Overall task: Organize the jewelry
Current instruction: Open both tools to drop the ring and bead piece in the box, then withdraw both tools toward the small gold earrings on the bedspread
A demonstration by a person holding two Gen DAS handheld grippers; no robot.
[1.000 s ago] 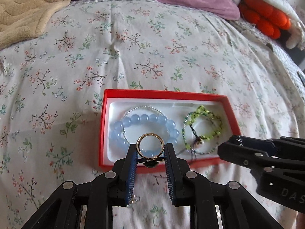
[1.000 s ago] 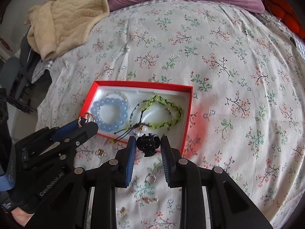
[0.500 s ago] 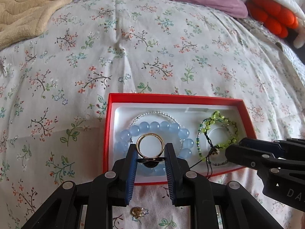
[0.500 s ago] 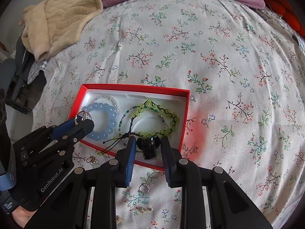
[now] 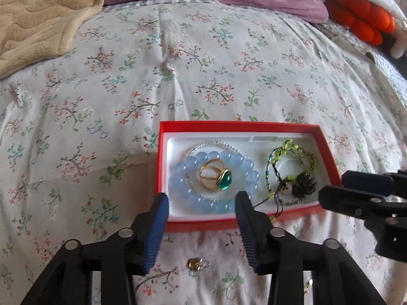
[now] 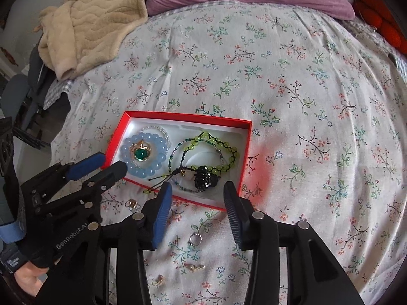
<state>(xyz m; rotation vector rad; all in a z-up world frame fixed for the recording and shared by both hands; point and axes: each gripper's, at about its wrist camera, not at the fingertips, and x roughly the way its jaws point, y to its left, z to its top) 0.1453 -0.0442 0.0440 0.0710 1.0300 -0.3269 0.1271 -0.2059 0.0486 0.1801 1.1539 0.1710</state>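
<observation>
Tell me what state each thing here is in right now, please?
Left hand-held gripper: open, empty.
Right hand-held gripper: open, empty.
Red jewelry box: lidless, lying on the bedspread.
Gold ring with green stone: lying inside the blue bead bracelet.
Black hair claw: resting on the green bead bracelet.
Silver ring: loose on the bedspread.

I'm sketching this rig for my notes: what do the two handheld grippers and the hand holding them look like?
Both are matte black plastic linkages joined by silver rivets. Each has two fingers, lined with ribbed blue pads on the left gripper and right gripper. The left gripper's body carries white "GenRobot.AI" lettering and a blue strap. Bare skin of the left hand shows below it. No cables are visible.
</observation>
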